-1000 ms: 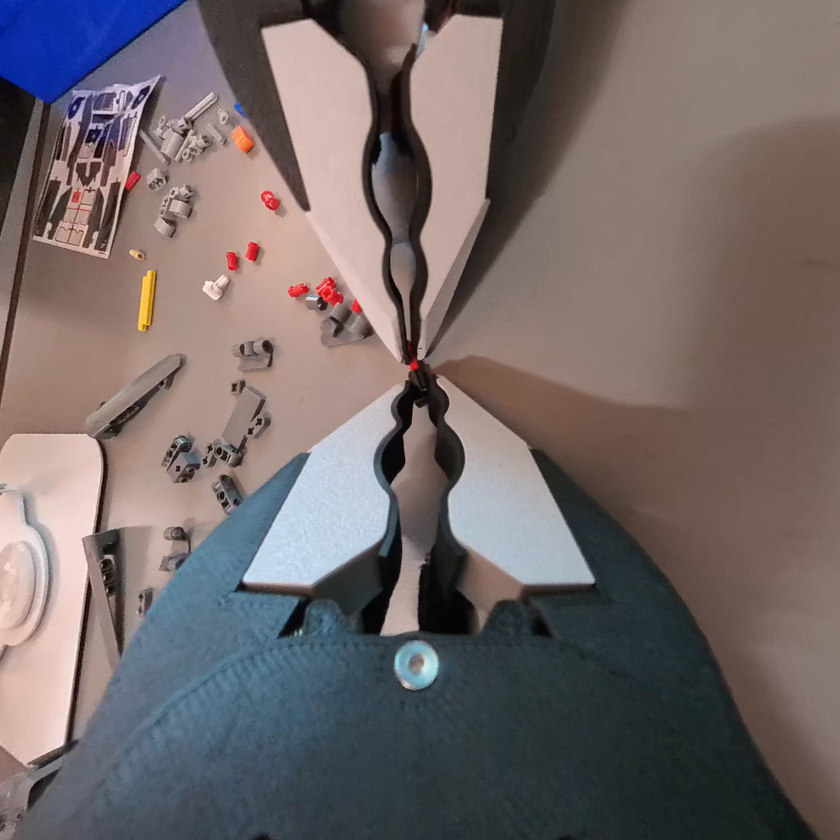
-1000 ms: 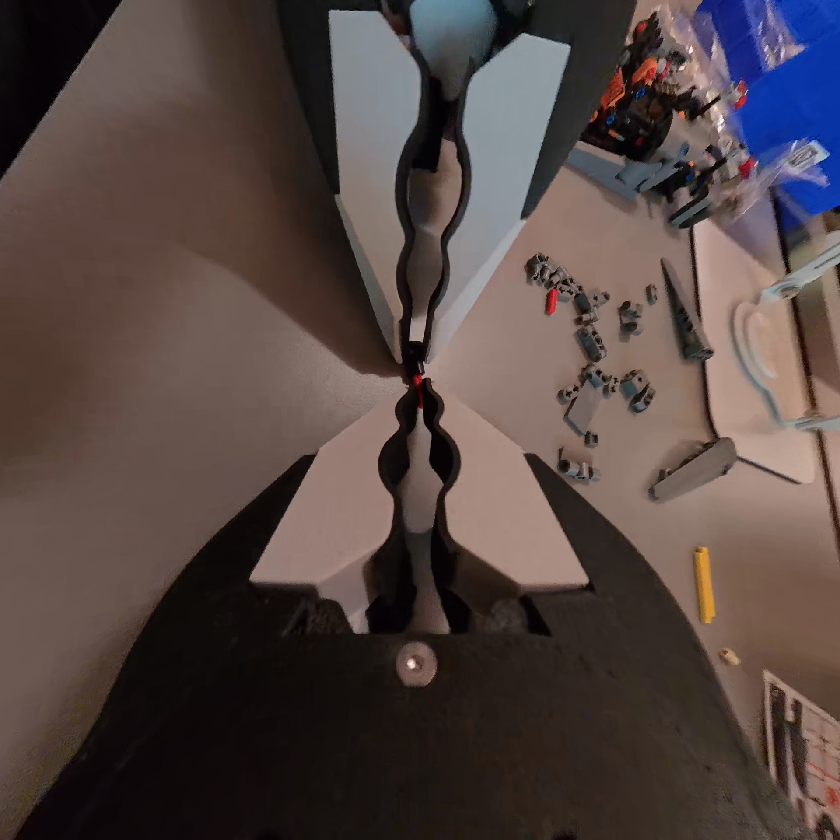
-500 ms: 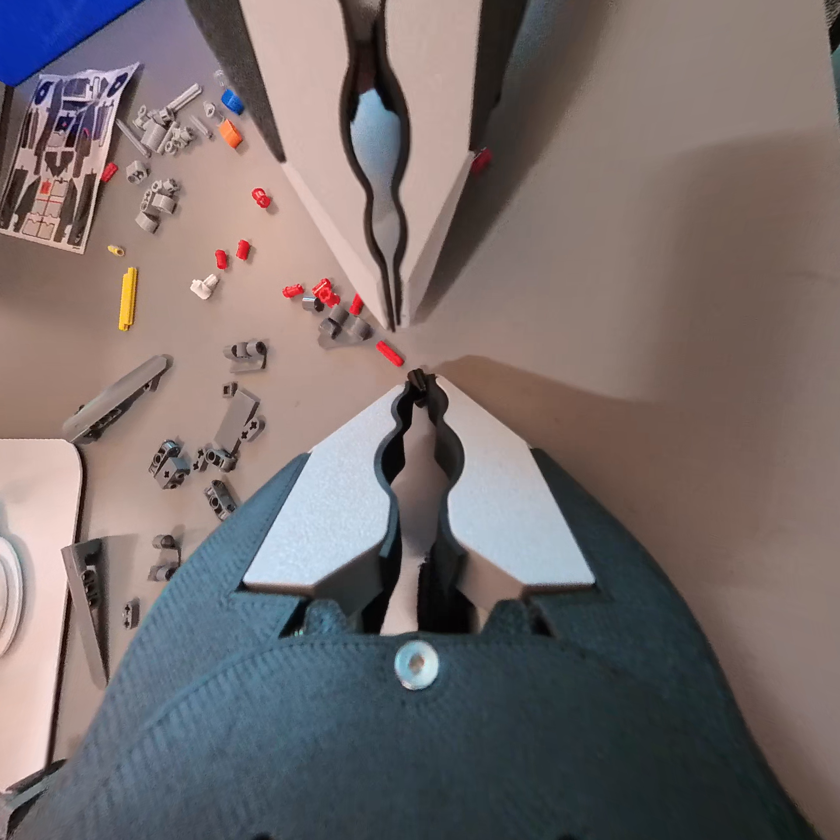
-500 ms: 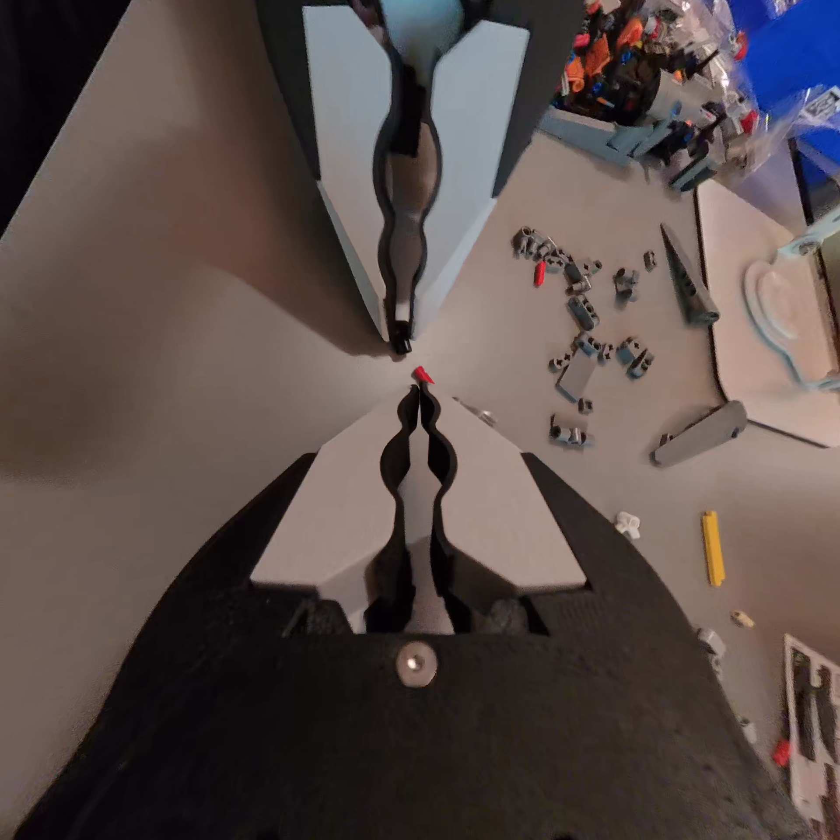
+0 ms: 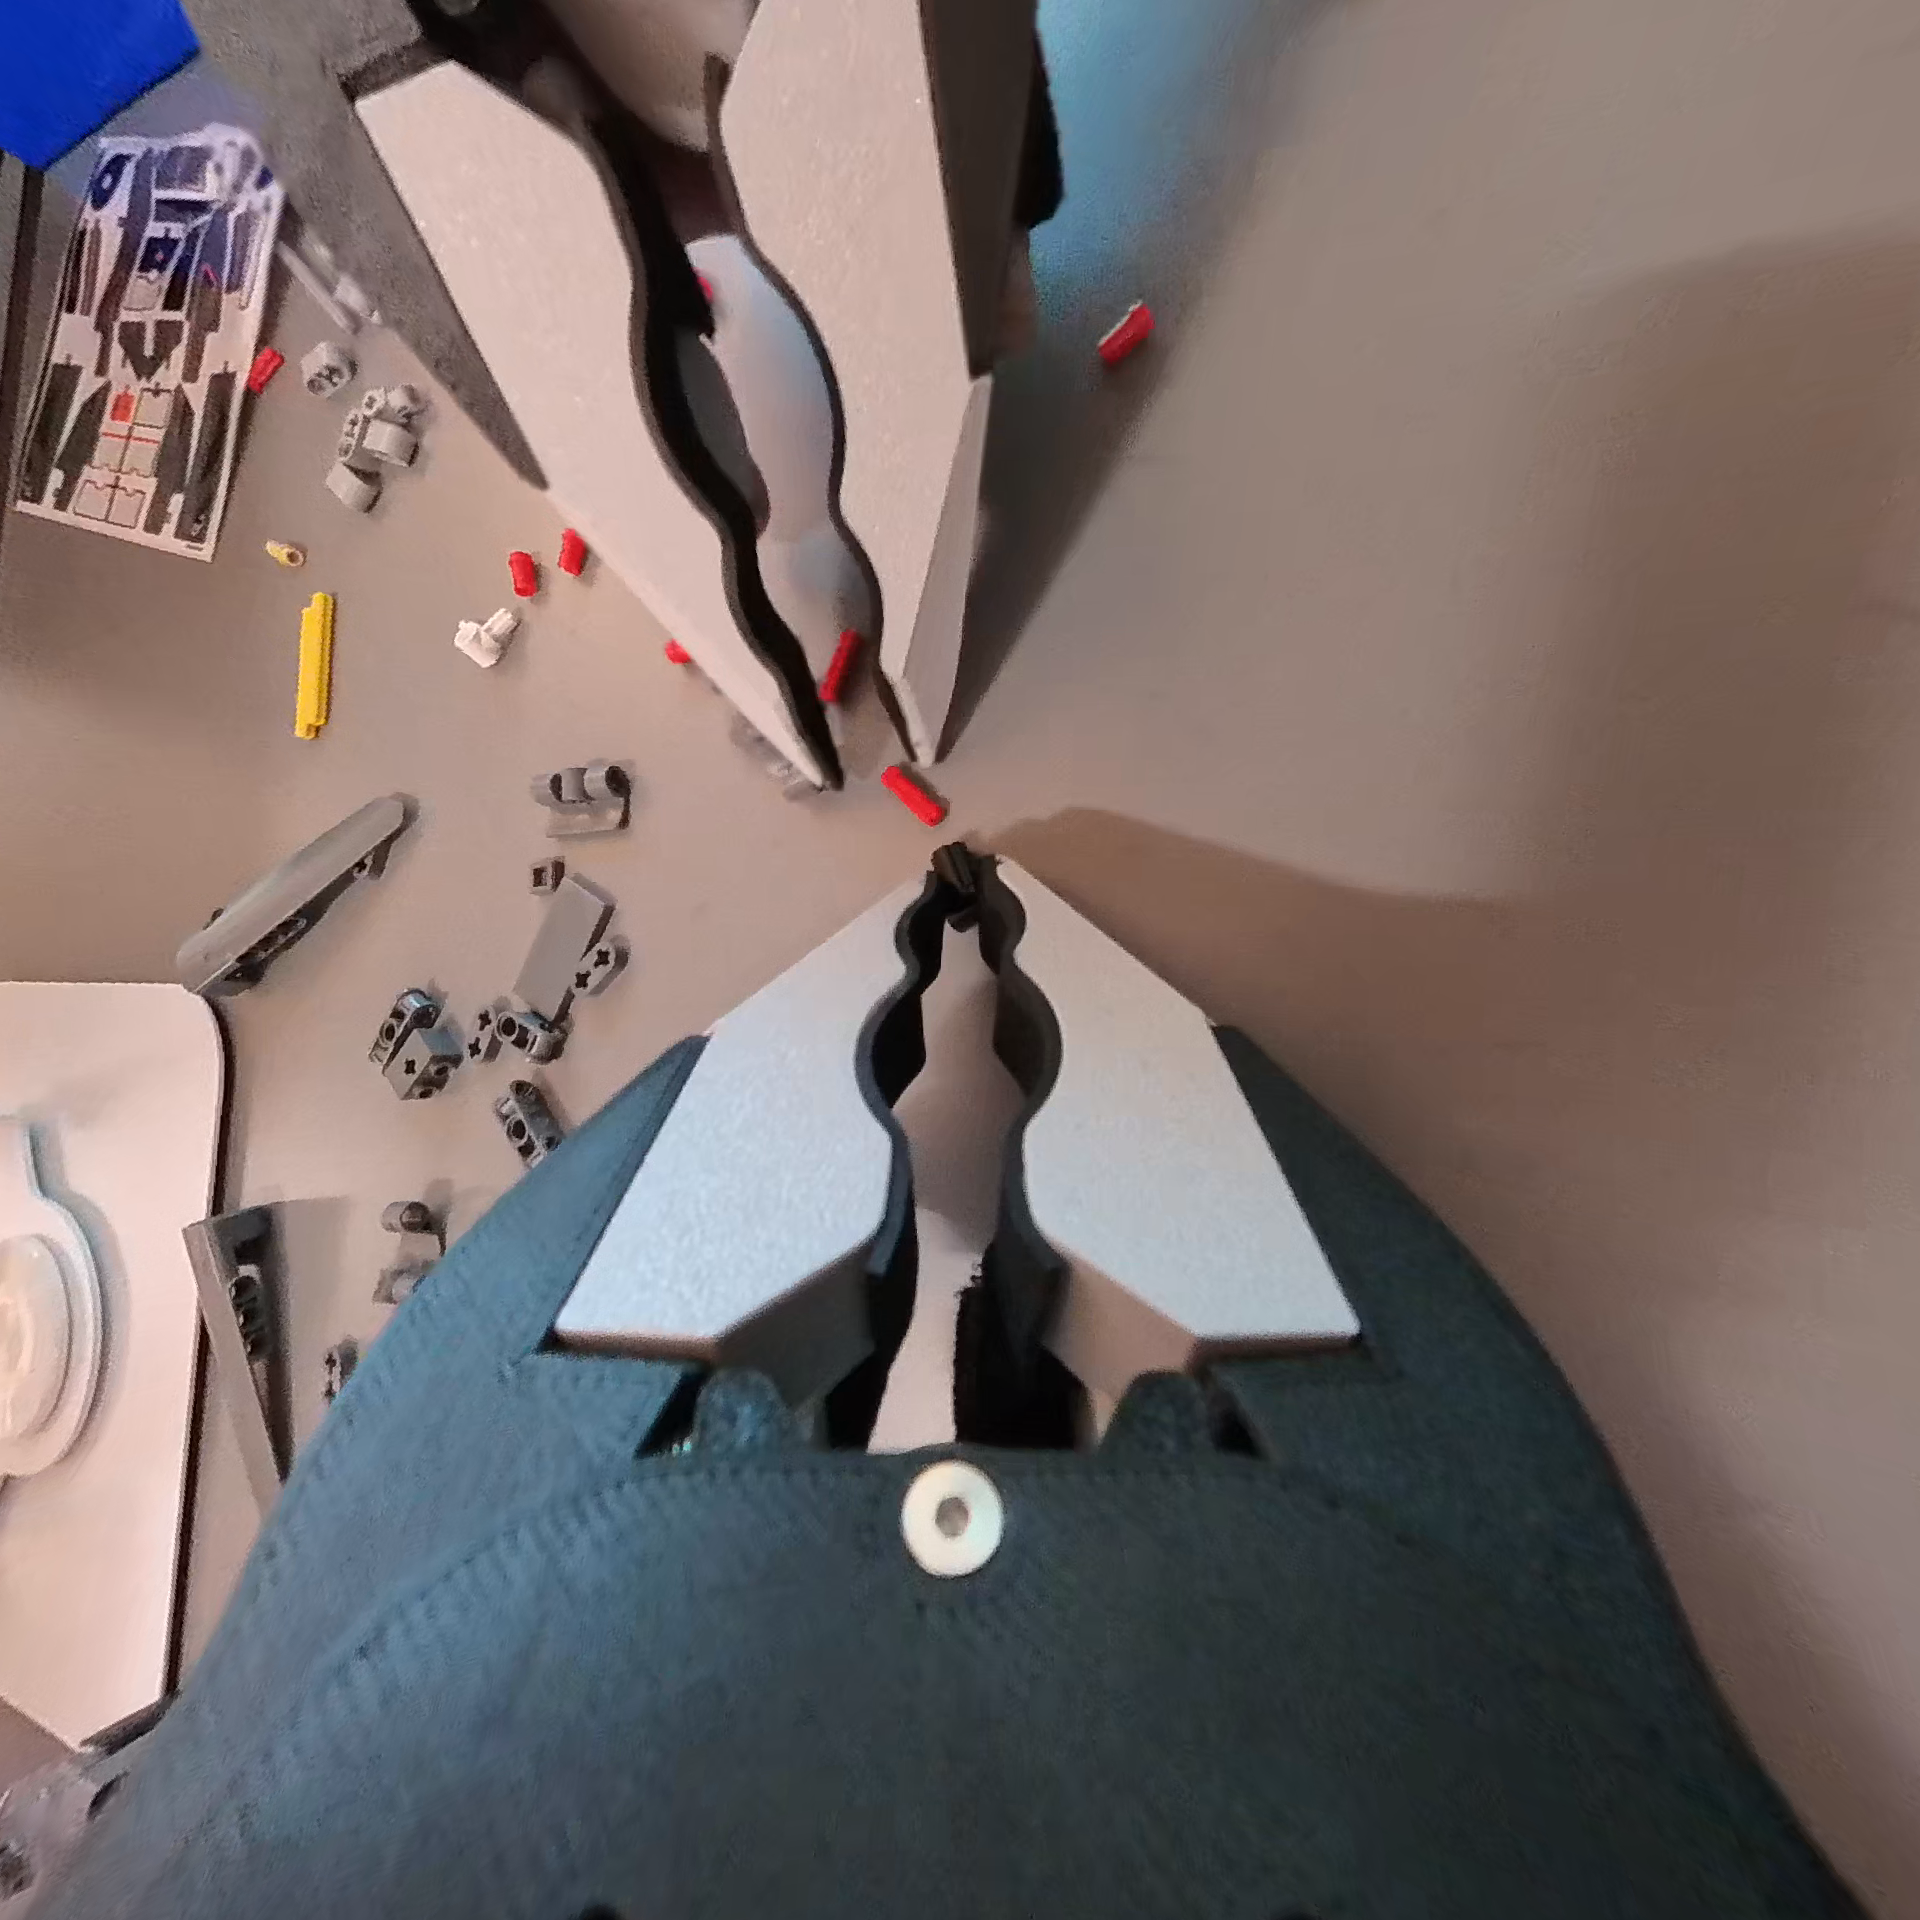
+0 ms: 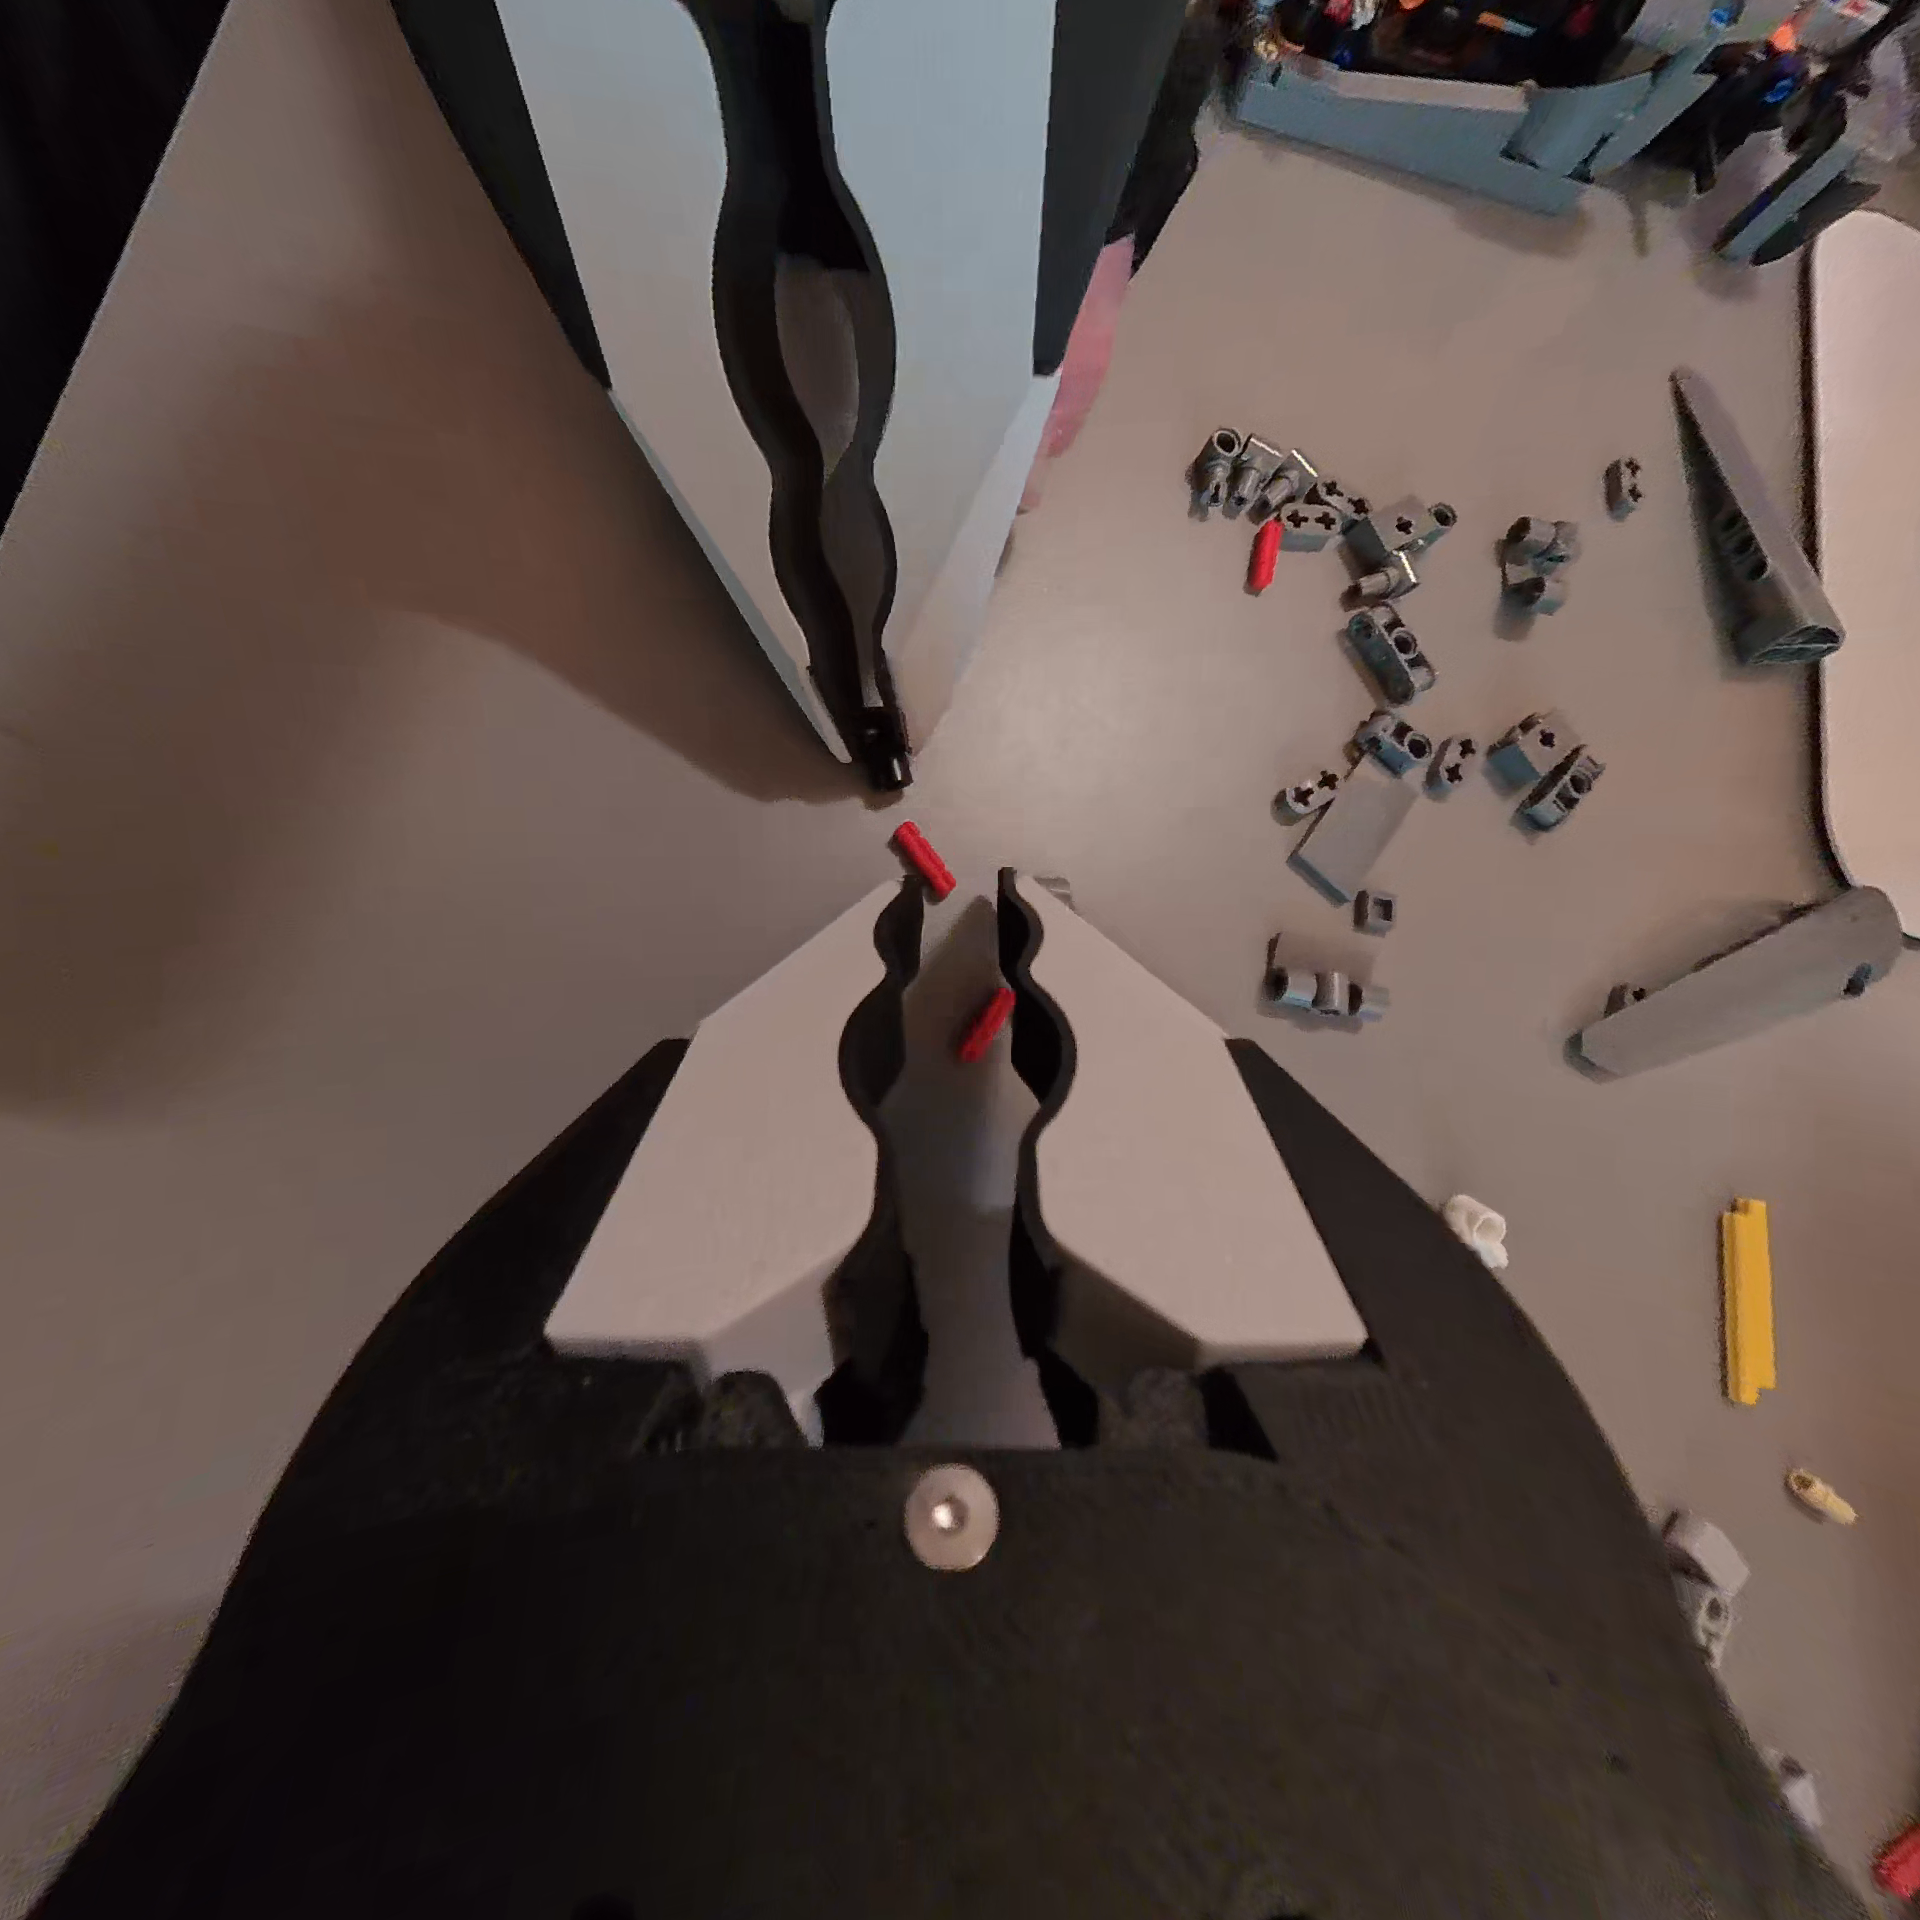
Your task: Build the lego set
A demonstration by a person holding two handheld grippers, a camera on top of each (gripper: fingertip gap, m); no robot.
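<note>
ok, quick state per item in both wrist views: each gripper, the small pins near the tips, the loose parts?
left gripper: shut on a small black pin.
right gripper: open, nothing gripped.
red pin: lying loose on table, between the tips.
second red pin: on table, seen between right fingers.
grey parts: scattered, untouched.

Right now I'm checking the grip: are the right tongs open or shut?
Open. The right tongs show a clear gap between their tips, with a red pin lying loose on the table just ahead.
</note>
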